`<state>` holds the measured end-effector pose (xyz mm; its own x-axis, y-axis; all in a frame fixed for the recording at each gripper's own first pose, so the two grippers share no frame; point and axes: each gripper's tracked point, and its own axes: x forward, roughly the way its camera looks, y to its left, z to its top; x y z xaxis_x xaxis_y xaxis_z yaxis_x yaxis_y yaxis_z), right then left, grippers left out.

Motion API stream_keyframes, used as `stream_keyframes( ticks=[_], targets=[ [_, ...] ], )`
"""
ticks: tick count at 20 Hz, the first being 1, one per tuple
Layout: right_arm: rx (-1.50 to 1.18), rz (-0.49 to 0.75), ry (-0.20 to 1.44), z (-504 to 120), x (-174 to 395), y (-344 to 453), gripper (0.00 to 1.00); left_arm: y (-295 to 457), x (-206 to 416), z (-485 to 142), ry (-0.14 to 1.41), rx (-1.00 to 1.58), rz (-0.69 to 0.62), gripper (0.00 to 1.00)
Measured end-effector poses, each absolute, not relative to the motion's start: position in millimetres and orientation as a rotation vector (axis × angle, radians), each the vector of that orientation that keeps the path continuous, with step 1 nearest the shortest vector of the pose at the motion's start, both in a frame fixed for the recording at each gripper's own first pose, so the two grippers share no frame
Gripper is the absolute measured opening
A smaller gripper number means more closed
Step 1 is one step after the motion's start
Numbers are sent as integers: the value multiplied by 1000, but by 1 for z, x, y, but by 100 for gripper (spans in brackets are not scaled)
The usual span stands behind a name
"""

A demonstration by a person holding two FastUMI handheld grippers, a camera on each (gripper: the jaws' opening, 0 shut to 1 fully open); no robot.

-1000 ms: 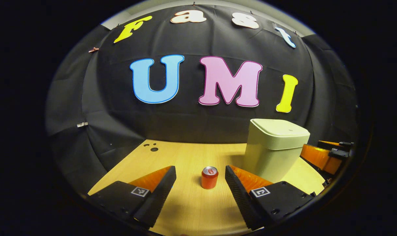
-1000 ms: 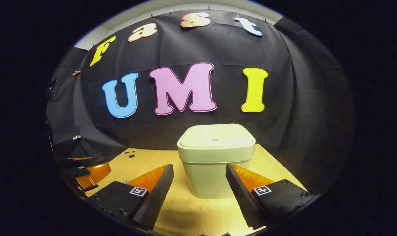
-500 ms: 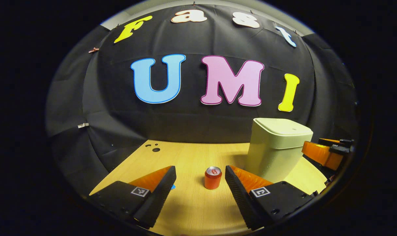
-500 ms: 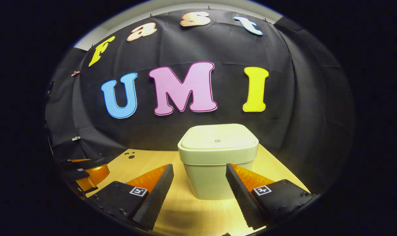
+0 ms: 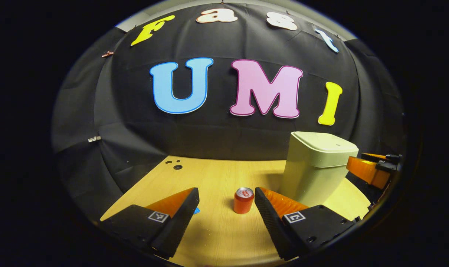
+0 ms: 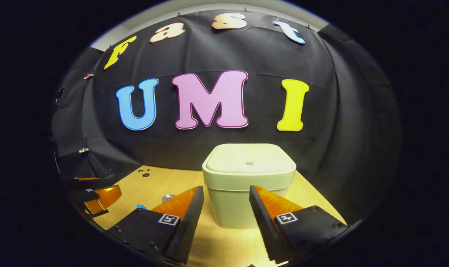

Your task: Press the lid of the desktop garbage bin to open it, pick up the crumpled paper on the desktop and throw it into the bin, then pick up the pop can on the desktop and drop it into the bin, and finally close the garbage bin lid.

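Note:
A red pop can (image 5: 243, 200) stands upright on the wooden desktop (image 5: 217, 233). It sits just ahead of my left gripper (image 5: 226, 192), close to its right finger, and the jaws stand open around nothing. The pale green bin (image 5: 315, 174) is to the can's right with its lid (image 5: 326, 142) down. In the right gripper view the bin (image 6: 243, 211) is straight ahead, lid (image 6: 249, 163) shut. My right gripper (image 6: 225, 190) is open in front of the bin's wall, apart from it. The can's top (image 6: 169, 197) peeks over the right gripper's left finger.
Small round holes (image 5: 177, 167) mark the desktop's far left corner. A small blue scrap (image 5: 196, 211) lies by the left gripper's left finger. The other gripper shows at the far right of the left gripper view (image 5: 373, 168) and at the far left of the right gripper view (image 6: 96, 196).
The right gripper's jaws have narrowed a little and its view has shifted, bringing the can's top into sight. The left gripper has drifted slightly, leaving the can nearer its right finger.

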<state>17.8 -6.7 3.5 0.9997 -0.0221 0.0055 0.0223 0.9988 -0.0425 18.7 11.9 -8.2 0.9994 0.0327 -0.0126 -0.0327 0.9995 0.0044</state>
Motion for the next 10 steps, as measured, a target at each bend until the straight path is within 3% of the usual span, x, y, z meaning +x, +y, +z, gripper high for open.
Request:
stream_keyframes(
  ticks=[6, 8, 9, 10],
  targets=[
    [-42, 16, 19, 4, 28, 4, 63, 16, 22, -10, 24, -10, 39, 97],
    [-45, 31, 33, 2, 29, 8, 51, 15, 22, -9, 18, -7, 36, 96],
    [-50, 35, 33, 2, 29, 9, 34, 15, 22, -9, 18, -2, 36, 96],
    [-62, 19, 37, 3, 29, 6, 31, 15, 22, -11, 19, 3, 35, 96]
  ],
)
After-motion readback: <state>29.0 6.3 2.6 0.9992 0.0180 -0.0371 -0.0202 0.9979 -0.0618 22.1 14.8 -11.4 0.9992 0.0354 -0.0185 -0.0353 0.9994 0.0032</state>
